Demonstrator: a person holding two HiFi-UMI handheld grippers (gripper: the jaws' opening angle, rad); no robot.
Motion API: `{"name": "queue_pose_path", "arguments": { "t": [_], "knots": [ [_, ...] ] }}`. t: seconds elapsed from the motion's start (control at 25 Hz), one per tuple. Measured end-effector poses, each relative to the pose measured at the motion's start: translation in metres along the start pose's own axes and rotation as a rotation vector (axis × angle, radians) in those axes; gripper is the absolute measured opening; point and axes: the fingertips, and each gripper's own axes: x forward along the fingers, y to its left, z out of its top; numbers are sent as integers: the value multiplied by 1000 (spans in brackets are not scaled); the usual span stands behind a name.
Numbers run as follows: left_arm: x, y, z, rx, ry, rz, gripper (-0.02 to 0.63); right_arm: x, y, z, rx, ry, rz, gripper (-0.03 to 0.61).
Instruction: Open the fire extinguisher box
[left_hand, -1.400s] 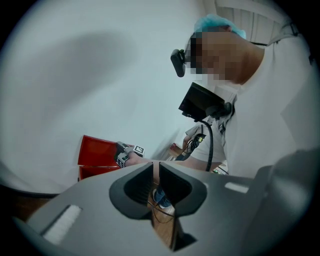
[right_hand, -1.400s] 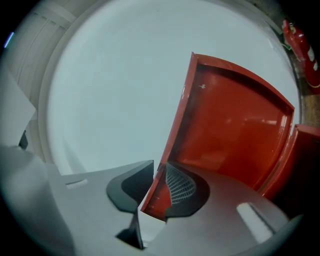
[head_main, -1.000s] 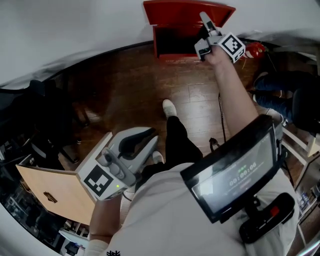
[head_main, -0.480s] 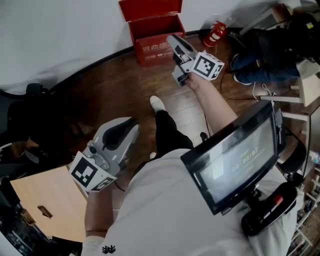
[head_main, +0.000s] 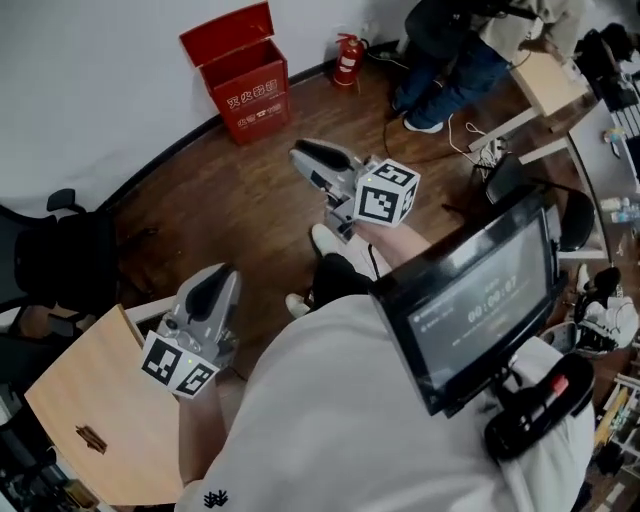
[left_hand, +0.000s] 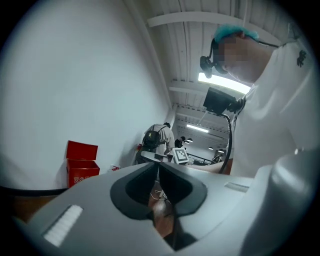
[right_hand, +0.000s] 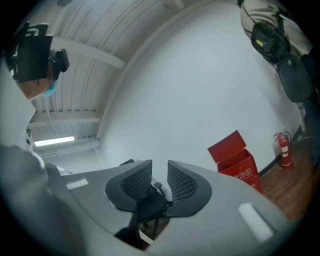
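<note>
Nearest me and well short of the fire extinguisher box (head_main: 250, 95), my left claw (head_main: 220, 275) is clenched on nothing. My right claw (head_main: 303, 153) is nearer the box and points toward it, its empty jaws closing. The box stands beyond both against the wall (head_main: 110, 80), lid already tipped up.
</note>
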Motion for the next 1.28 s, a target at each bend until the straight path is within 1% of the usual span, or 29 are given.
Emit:
{"name": "queue_pose_path", "arguments": {
  "t": [0.12, 0.2, 0.36, 0.56, 0.64, 0.76, 0.92, 1.12, 1.28],
  "knots": [
    [-7, -24, -8, 3, 8, -8, 29, -41, 39, -9, -81, 42, 16, 84],
    [-8, -36, -17, 10, 26, -1, 28, -65, 56, -13, -112, 54, 20, 84],
    [4, -67, -33, 11, 62, 11, 28, -116, 73, -18, -129, 64, 12, 84],
    [29, -127, -42, 45, 50, 4, 28, -186, 95, -16, -179, 56, 36, 84],
    [40, -154, -52, 36, 44, -7, 28, -211, 102, -18, -214, 57, 43, 84],
    [46, -192, -71, 21, 66, -32, 28, -247, 117, -24, -254, 80, 52, 84],
    [50, -217, -83, 30, 80, -41, 28, -277, 131, -24, -304, 98, 63, 84],
    [52, -233, -86, 38, 53, -33, 28, -298, 139, -23, -321, 102, 72, 84],
    [53, -247, -88, 47, 49, -34, 28, -308, 147, -20, -351, 113, 87, 84]
  ]
}}
